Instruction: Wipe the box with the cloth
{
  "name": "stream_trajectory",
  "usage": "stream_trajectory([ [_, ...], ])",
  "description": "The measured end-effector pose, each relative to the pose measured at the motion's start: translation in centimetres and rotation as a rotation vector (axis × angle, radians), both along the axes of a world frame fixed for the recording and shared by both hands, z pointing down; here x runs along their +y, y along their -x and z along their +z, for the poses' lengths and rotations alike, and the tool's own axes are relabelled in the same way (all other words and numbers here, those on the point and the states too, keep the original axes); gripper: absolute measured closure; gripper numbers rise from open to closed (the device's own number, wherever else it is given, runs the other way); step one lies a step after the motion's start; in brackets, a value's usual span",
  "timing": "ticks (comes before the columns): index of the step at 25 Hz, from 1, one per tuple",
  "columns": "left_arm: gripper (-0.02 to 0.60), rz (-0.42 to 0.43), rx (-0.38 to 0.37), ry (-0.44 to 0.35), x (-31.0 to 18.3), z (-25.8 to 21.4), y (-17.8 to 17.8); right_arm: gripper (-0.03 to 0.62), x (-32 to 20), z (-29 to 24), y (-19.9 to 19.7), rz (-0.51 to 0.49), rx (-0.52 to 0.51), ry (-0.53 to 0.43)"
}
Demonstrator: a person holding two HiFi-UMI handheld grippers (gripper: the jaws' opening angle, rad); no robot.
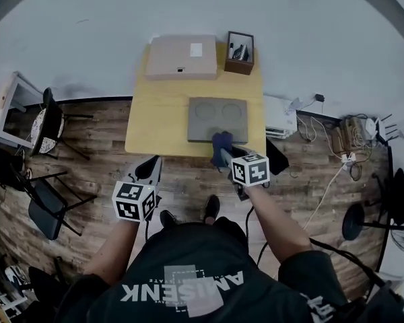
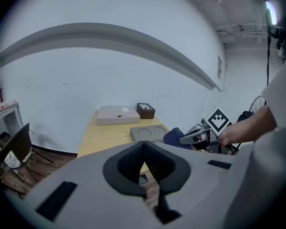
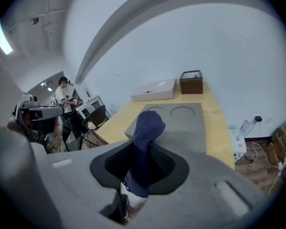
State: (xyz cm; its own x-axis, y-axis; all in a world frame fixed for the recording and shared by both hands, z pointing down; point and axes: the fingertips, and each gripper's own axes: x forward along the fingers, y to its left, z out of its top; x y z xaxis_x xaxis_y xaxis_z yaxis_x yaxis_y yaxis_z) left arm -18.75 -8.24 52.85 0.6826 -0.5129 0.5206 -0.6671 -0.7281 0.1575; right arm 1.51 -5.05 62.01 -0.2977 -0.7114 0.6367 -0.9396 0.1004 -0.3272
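Note:
On the yellow table (image 1: pixel 155 123) lies a flat grey box (image 1: pixel 217 119) with two round recesses, also seen in the right gripper view (image 3: pixel 188 123). My right gripper (image 1: pixel 222 155) is shut on a dark blue cloth (image 1: pixel 221 140), which hangs at the box's near edge. The cloth (image 3: pixel 148 128) sticks up between the jaws, just before the box's near corner; I cannot tell if it touches. My left gripper (image 1: pixel 150 169) is shut and holds nothing. It hovers over the floor before the table's front left. A beige flat box (image 1: pixel 180 57) lies at the back.
A small dark brown open box (image 1: pixel 240 52) stands at the table's back right. Black chairs (image 1: pixel 47 123) stand on the wooden floor to the left. To the right are a white unit (image 1: pixel 280 116) and cables (image 1: pixel 337 140). A person (image 3: pixel 63 97) stands far off.

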Motion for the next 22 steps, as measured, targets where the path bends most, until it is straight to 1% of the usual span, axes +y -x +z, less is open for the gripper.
stream_trajectory([
  [4,0.58,-0.025,0.006,0.006,0.8,0.1,2.5,0.51,-0.9,1.5,5.1,-0.084,0.005,0.041],
  [7,0.58,-0.078,0.007,0.016,1.0,0.3,5.0,0.51,-1.7,3.3,8.1,-0.113,0.015,0.078],
  [10,0.58,-0.13,0.003,0.027,1.0,0.7,7.1,0.51,-3.0,5.3,10.4,-0.135,0.015,0.116],
  [13,0.58,-0.18,-0.007,0.045,1.5,1.4,8.8,0.51,-3.9,6.7,11.5,-0.146,0.008,0.145],
  [16,0.58,-0.218,-0.02,0.055,2.0,1.9,10.2,0.51,-4.7,7.7,11.5,-0.126,-0.005,0.164],
  [19,0.58,-0.245,-0.036,0.06,2.6,2.1,11.4,0.51,-5.4,8.5,11.6,-0.119,-0.017,0.158],
  [22,0.58,-0.256,-0.047,0.058,3.0,2.2,11.5,0.51,-5.6,9.0,10.7,-0.103,-0.011,0.161],
])
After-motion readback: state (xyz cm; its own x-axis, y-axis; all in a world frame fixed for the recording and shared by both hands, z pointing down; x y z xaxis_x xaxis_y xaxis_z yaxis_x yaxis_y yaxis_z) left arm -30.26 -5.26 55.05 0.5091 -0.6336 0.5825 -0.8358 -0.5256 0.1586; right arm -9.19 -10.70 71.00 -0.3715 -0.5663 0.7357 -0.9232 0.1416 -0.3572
